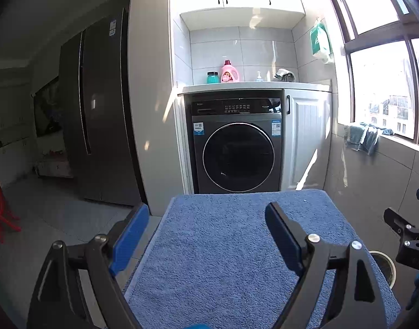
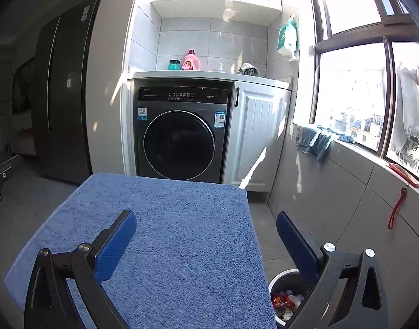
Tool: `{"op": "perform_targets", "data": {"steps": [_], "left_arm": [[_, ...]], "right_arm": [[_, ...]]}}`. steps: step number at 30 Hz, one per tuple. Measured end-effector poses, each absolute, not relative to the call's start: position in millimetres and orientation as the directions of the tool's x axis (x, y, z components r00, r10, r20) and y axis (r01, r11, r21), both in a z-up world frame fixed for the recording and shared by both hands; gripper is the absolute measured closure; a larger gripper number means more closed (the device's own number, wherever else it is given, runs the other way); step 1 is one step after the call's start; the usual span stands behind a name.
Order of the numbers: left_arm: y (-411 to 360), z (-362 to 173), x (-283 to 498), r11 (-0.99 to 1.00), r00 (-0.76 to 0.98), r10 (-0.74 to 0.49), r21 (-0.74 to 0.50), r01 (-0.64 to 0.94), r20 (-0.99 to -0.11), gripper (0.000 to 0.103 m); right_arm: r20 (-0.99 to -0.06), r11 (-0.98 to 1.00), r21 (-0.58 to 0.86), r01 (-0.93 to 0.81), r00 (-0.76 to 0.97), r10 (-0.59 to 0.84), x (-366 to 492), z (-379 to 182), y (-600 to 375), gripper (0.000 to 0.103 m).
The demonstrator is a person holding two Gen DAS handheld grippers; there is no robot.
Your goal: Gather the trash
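The left gripper (image 1: 206, 235) hangs above a blue towel (image 1: 237, 246) that covers a flat surface, its two blue-padded fingers spread wide apart with nothing between them. The right gripper (image 2: 206, 241) is held the same way over the towel's right part, jaws wide and empty, its right finger reaching past the towel's edge. Just below and to the right of that finger stands a round trash bin (image 2: 287, 296) on the floor beside the towel-covered surface; inside it lie crumpled wrappers (image 2: 285, 301), one of them red. In the left wrist view the bin's rim (image 1: 385, 266) shows low at the right, partly behind the left gripper's right finger, and the tip of the right gripper appears at the far right edge. The towel itself shows only a tiny pale speck near its far edge. Straight ahead of both grippers, beyond the towel, a dark washing machine (image 2: 182, 137) sits under a white counter carrying a pink bottle (image 2: 191, 61) and a teal jar (image 2: 174, 65). Farther right, blue cloths (image 2: 319, 139) hang over the window sill.
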State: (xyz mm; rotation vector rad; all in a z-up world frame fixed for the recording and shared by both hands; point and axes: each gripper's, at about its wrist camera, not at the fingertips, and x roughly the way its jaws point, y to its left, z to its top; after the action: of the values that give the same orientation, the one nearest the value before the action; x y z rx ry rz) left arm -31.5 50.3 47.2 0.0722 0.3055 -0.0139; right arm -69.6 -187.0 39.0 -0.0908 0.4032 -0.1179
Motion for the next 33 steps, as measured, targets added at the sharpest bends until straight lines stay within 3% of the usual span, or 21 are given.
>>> {"op": "perform_targets", "data": {"steps": [33], "left_arm": [[-1.9, 22.4, -10.5, 0.986, 0.915, -0.127, 0.05, 0.158, -0.383, 0.017]], "right_arm": [[-0.396, 0.967, -0.109, 0.229, 0.883, -0.253, -72.6, 21.3, -246.0, 0.0]]}}
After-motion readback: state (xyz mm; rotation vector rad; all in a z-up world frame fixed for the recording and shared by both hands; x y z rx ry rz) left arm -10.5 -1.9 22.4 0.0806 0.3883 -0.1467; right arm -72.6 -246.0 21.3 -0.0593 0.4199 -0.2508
